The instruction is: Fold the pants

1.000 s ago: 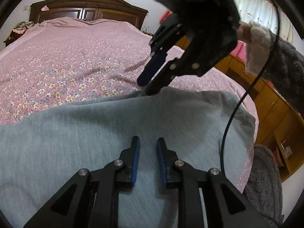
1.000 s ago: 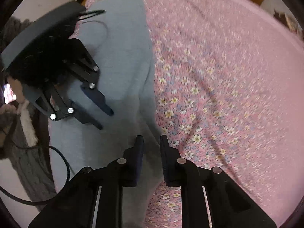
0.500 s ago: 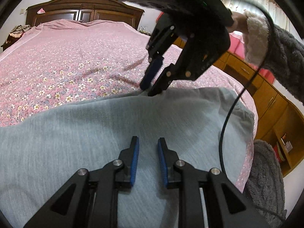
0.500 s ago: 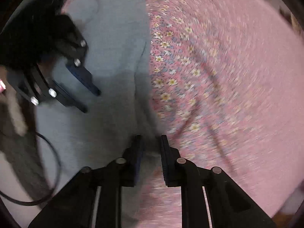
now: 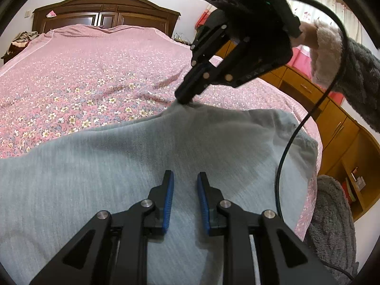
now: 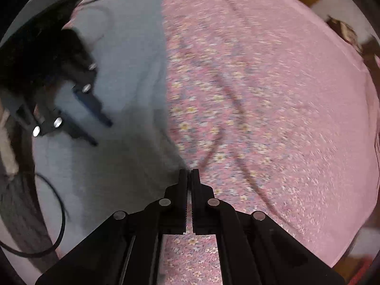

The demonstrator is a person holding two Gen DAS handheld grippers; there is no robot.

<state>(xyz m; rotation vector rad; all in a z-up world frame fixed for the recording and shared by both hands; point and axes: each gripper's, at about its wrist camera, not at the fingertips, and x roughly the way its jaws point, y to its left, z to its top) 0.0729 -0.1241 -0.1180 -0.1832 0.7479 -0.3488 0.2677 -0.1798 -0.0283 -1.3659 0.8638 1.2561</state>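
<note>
Grey-blue pants [image 5: 142, 166] lie spread on a pink flowered bedspread [image 5: 83, 71]. My left gripper [image 5: 185, 178] hovers just above the middle of the fabric, open, with nothing between its blue pads. In the left wrist view my right gripper [image 5: 184, 101] is shut on the far edge of the pants and pulls the cloth up into a small peak. In the right wrist view the right gripper [image 6: 188, 172] has its fingers together at the pants [image 6: 114, 166] edge, and the left gripper [image 6: 99, 130] shows open at the left.
A dark wooden headboard [image 5: 106, 11] stands at the far end of the bed. Orange wooden cabinets [image 5: 332, 123] run along the right side. A black cable [image 5: 296, 130] hangs over the pants. A person's fuzzy grey sleeve [image 5: 356, 83] holds the right gripper.
My right gripper has come down onto the far edge of the pants and shut on it, lifting the cloth a little. The left gripper has stayed open over the fabric.
</note>
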